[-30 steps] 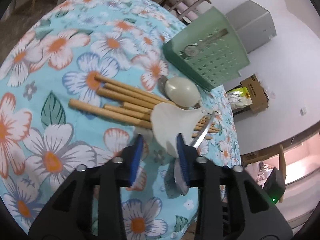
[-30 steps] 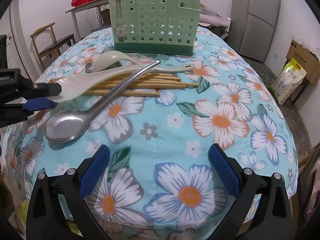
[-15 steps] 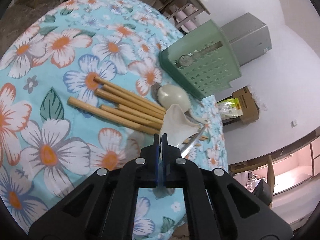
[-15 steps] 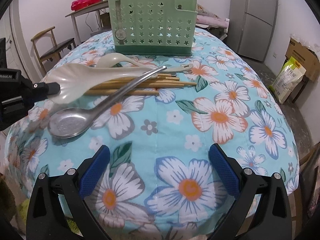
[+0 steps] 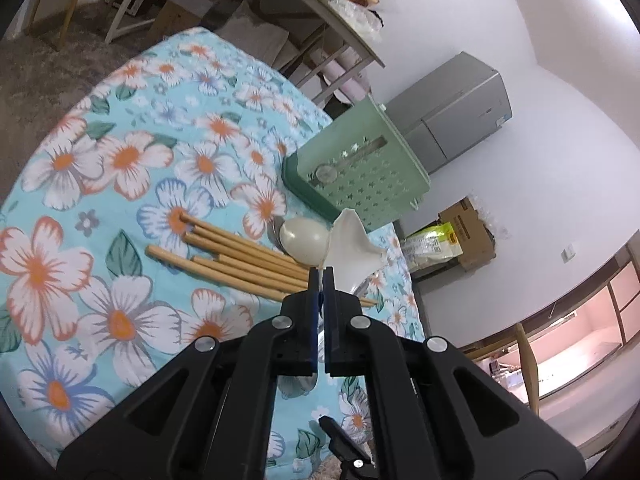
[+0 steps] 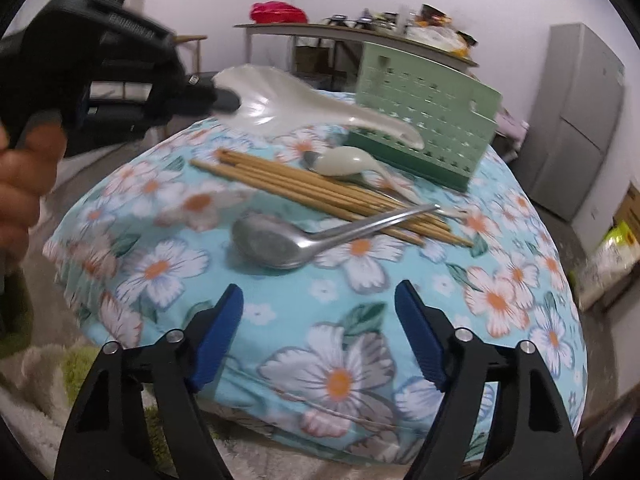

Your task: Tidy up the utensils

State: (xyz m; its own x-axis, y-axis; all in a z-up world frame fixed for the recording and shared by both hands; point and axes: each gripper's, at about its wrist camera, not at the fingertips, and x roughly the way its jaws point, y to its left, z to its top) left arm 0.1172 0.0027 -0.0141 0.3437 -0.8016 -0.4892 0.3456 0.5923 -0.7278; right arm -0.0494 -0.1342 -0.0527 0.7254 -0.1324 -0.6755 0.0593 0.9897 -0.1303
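My left gripper (image 5: 319, 276) is shut on the bowl rim of a white ceramic spoon (image 5: 348, 244) and holds it in the air above the table. The right wrist view shows that gripper (image 6: 228, 100) with the spoon (image 6: 296, 100), its handle pointing toward the green utensil basket (image 6: 424, 120). The basket also shows in the left wrist view (image 5: 360, 172). On the cloth lie several wooden chopsticks (image 6: 320, 194), a metal spoon (image 6: 288, 240) and a second pale spoon (image 6: 344, 162). My right gripper (image 6: 319, 330) is open and empty near the table's front edge.
The round table has a blue floral cloth (image 6: 500, 288). A grey fridge (image 6: 576, 120) stands at the back right, a cluttered side table (image 6: 352, 36) behind the basket. A cardboard box and bags (image 5: 460, 236) sit on the floor.
My left gripper closed on the white spoon and lifted it off the table toward the basket. My right gripper shifted left; the metal spoon now lies free on the cloth.
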